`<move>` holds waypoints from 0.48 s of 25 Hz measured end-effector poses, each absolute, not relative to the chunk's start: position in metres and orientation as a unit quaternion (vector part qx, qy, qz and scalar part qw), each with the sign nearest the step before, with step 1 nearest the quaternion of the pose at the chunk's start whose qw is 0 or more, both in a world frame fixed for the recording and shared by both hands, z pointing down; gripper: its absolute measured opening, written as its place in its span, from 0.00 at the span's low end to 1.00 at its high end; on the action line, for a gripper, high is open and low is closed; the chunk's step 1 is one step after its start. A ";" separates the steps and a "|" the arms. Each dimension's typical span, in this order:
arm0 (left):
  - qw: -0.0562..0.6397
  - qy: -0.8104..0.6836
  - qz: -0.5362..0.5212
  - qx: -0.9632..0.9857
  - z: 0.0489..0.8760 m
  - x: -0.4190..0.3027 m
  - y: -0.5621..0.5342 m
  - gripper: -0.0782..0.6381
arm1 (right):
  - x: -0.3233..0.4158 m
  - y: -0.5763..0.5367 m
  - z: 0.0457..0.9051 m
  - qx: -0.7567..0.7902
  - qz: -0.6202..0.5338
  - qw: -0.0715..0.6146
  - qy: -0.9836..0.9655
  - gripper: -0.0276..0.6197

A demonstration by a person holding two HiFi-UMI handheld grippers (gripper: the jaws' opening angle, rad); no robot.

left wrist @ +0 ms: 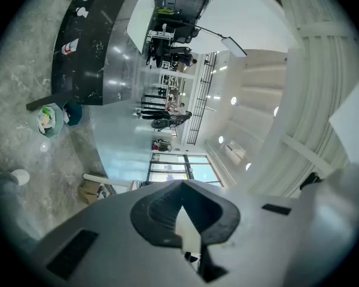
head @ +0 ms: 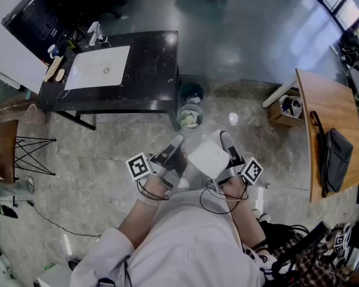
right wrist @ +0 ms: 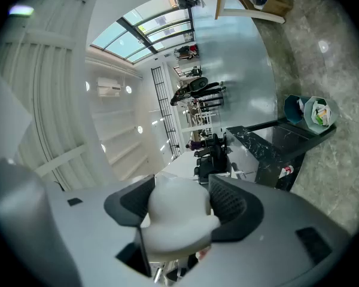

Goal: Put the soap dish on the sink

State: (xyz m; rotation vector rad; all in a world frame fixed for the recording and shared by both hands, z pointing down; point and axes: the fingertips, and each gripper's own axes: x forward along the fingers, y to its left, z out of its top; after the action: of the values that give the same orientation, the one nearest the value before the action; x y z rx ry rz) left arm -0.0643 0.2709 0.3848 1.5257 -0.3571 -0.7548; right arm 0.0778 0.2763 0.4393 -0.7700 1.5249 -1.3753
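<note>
Holding the soap dish (head: 208, 157) well short of the sink (head: 87, 73), clamped across its rounded white body in the jaws of the right gripper (head: 226, 151), with those of the left gripper (head: 175, 146) pinched together; probably light, rigid, slick and chippable, so best gripped squarely mid-body.

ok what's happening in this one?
A person stands a way back from the black sink counter, a gripper in each hand. The right gripper is clamped on a white soap dish, held up in front of the body. The left gripper is beside it with its jaws together; only a thin white sliver shows between them, and I can't tell what it is. The dish is not on the sink yet.
</note>
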 end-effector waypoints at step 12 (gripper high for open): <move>0.645 -0.175 -0.335 0.664 0.399 -0.051 0.208 0.12 | 0.076 0.202 0.396 -0.280 -0.558 0.468 0.625 0.50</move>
State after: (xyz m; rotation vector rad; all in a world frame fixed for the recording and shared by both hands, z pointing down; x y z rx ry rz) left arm -0.0512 0.2076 0.3993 1.5107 -0.3995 -0.7633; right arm 0.0755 0.2016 0.3960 -0.6872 1.5333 -1.3686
